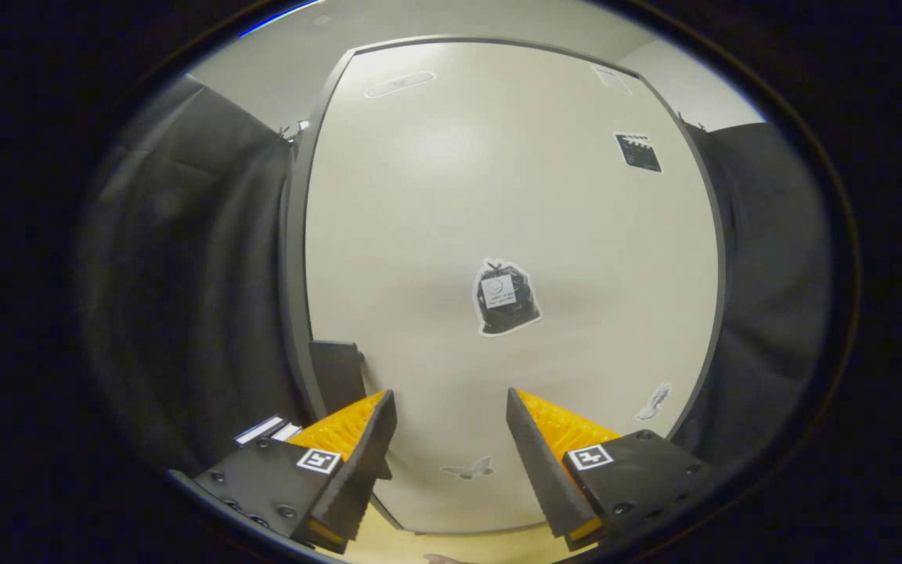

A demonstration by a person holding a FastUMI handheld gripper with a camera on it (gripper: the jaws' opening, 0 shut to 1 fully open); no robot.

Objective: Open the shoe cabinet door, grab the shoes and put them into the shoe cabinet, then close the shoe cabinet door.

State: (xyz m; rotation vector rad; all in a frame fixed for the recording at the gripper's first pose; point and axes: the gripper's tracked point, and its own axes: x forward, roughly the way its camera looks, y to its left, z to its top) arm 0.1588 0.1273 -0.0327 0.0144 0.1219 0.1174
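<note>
The shoe cabinet's pale cream door stands closed right in front of me, framed by a dark edge. A dark handle sits on the door's left edge, just ahead of my left finger. Several stickers dot the door: a black bag sticker above the gap between my fingers, a small black card sticker higher up on the right, and pale butterfly stickers low down. My gripper is open, with nothing between the fingers, which are close to the door.
Black cloth walls flank the cabinet on both sides. A strip of light wooden floor runs beneath the door. A small white tag lies low at the left, beside the left finger.
</note>
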